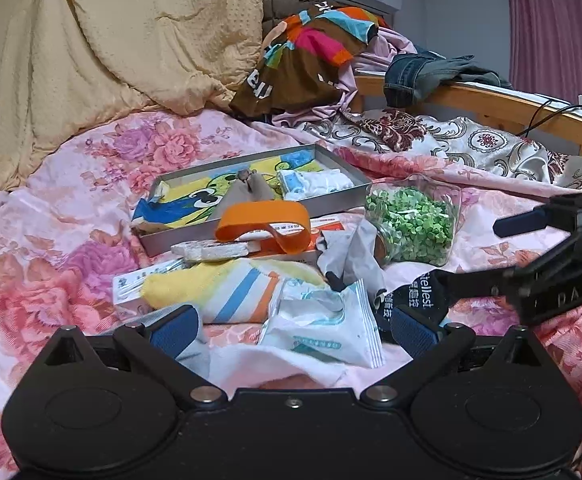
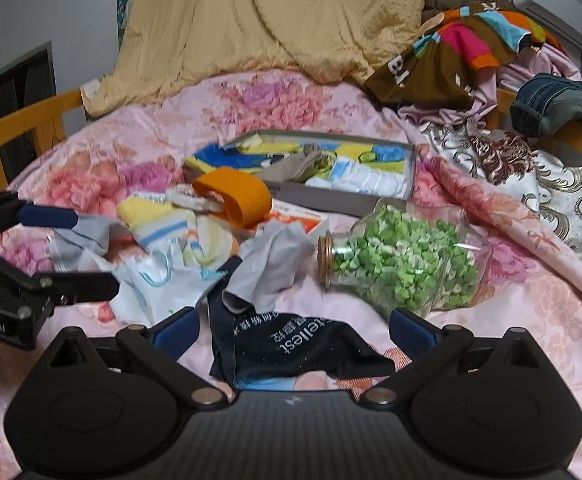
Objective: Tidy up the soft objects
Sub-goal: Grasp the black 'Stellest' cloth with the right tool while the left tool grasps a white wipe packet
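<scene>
While we hold both grippers low over the bed (image 1: 51,216), the left gripper (image 1: 291,330) has its jaws spread wide, nothing between them but a white sachet (image 1: 327,328) lying on the sheet just ahead. Our right gripper (image 2: 293,330) is likewise spread wide, with a dark cloth (image 2: 291,344) lying loose between its fingers, ungripped. Just beyond sit a grey sock (image 2: 267,268) and a striped sock (image 1: 227,292), the latter touching the sachet. To the right a jar (image 2: 403,264) of green bits lies on its side. Behind the socks an orange band (image 1: 263,220) rests on a flat box (image 1: 291,248). Further back a grey tray (image 1: 251,196) holds a cartoon cloth (image 1: 195,200) and folded white fabric (image 1: 315,184). Farthest off, a tan quilt (image 1: 111,40) and heaped clothes (image 1: 311,52) rise against the wall.
</scene>
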`<state>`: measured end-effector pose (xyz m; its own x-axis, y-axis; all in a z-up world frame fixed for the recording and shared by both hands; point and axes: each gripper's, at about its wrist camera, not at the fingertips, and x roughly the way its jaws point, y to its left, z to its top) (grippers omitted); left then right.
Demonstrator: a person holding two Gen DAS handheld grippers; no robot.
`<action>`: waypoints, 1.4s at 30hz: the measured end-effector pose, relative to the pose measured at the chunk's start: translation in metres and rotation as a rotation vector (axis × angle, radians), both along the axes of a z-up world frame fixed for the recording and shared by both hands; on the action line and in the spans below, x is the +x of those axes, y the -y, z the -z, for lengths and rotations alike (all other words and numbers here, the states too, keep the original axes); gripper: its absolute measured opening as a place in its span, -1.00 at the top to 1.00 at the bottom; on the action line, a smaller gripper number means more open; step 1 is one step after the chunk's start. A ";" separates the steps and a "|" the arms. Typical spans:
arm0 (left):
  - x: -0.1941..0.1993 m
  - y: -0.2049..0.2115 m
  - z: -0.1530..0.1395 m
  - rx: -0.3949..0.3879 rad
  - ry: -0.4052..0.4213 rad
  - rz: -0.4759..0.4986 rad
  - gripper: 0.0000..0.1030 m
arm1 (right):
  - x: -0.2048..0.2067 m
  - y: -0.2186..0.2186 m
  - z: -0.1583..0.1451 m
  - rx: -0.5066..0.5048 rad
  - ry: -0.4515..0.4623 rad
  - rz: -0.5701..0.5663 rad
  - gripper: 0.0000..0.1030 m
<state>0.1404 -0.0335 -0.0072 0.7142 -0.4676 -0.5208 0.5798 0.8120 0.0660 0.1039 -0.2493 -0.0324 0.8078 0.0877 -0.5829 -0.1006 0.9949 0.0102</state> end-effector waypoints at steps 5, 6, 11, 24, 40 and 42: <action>0.014 0.008 0.008 -0.042 -0.032 -0.007 -0.98 | 0.013 0.001 0.011 -0.012 -0.050 0.009 -0.99; 0.018 0.010 0.011 -0.054 -0.045 -0.015 -0.98 | 0.016 0.001 0.013 -0.011 -0.058 0.013 -0.99; 0.031 0.012 0.024 -0.096 -0.077 -0.034 -0.98 | 0.025 0.003 0.019 -0.003 -0.069 0.033 -0.99; 0.055 0.008 0.035 -0.124 -0.151 -0.015 -0.72 | 0.046 -0.015 0.039 -0.019 -0.124 -0.056 -0.99; 0.061 0.014 0.040 -0.146 -0.259 -0.005 -0.38 | 0.053 -0.012 0.046 0.000 -0.149 -0.003 -0.93; 0.060 0.015 0.041 -0.141 -0.270 -0.004 -0.38 | 0.054 -0.012 0.047 0.004 -0.153 -0.003 -0.92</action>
